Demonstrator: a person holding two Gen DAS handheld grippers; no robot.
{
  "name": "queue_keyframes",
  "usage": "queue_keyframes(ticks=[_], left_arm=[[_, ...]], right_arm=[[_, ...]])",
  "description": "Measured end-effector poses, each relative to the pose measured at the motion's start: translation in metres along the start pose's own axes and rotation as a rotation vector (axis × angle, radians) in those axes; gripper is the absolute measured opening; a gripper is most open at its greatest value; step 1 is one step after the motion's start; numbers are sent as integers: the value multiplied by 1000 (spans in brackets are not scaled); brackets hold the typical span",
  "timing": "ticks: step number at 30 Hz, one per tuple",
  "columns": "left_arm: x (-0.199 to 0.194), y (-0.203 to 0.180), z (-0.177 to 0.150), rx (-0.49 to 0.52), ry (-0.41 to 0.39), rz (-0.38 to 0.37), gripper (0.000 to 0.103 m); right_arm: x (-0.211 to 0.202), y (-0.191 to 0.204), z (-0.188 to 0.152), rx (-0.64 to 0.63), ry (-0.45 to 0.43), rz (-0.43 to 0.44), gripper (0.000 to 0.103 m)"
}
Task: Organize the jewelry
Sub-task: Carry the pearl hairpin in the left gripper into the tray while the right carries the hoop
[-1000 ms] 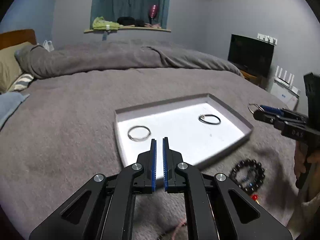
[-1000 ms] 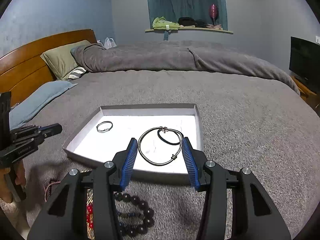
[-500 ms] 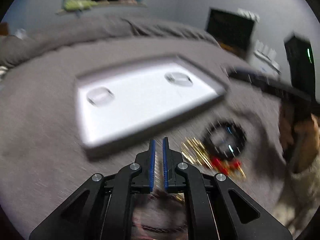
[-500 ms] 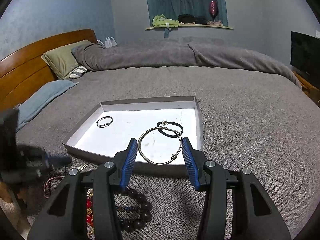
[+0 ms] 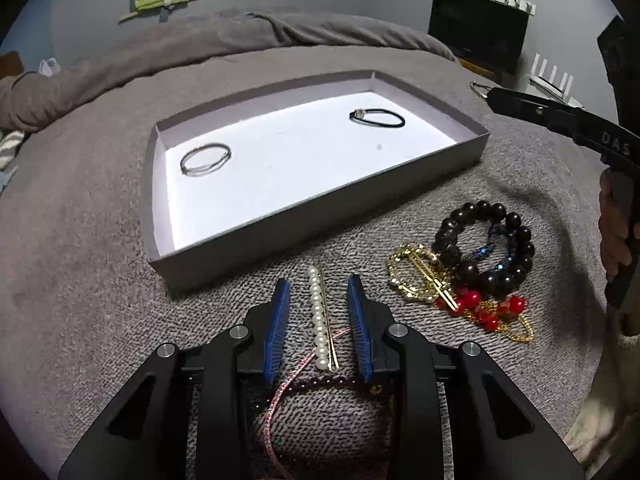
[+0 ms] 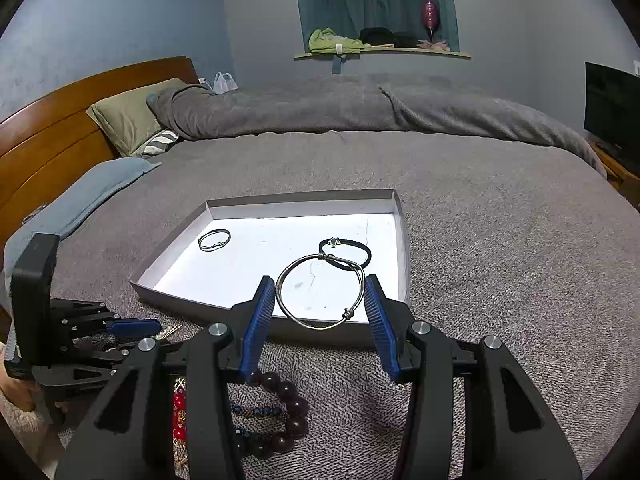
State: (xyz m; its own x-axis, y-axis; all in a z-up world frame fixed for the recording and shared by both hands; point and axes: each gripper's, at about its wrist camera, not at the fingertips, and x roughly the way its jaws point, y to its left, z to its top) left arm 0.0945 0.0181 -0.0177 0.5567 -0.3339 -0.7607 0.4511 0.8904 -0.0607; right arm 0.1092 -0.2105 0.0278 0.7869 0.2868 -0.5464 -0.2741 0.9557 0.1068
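Note:
A shallow grey tray (image 5: pixel 320 208) with a white floor lies on the bed, also in the right wrist view (image 6: pixel 404 240). In it lie a thin silver bangle (image 5: pixel 205 159) and a black cord bracelet (image 5: pixel 377 117). My left gripper (image 5: pixel 319 294) is open, low over the blanket, its jaws either side of a pearl hair clip (image 5: pixel 321 318). My right gripper (image 6: pixel 320 292) holds a silver wire bangle (image 6: pixel 320 292) pressed between its pads, above the tray's near right corner. A dark bead bracelet (image 5: pixel 486 246), a gold chain (image 5: pixel 416 276) and red beads (image 5: pixel 476 306) lie to the right.
A pink cord (image 5: pixel 280 396) and a dark-red bead string (image 5: pixel 320 382) lie under my left gripper. The grey blanket (image 6: pixel 500 260) spreads all round. Pillows (image 6: pixel 128 116) and a wooden headboard (image 6: pixel 60 120) are at the left; a TV (image 5: pixel 478 28) stands at the right.
My left gripper has swung down from over the tray to the jewelry pile and opened around the pearl clip. My right gripper has lifted a little with the silver bangle.

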Motion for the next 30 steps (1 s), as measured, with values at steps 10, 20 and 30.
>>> queue_keyframes(ticks=[10, 20, 30], left_arm=[[-13, 1, 8, 1, -47, -15, 9], [-39, 30, 52, -69, -160, 22, 8], [4, 63, 80, -153, -111, 70, 8]], right_arm=[[1, 2, 0, -2, 0, -2, 46], [13, 5, 10, -12, -5, -14, 46], [58, -2, 21, -14, 68, -34, 46]])
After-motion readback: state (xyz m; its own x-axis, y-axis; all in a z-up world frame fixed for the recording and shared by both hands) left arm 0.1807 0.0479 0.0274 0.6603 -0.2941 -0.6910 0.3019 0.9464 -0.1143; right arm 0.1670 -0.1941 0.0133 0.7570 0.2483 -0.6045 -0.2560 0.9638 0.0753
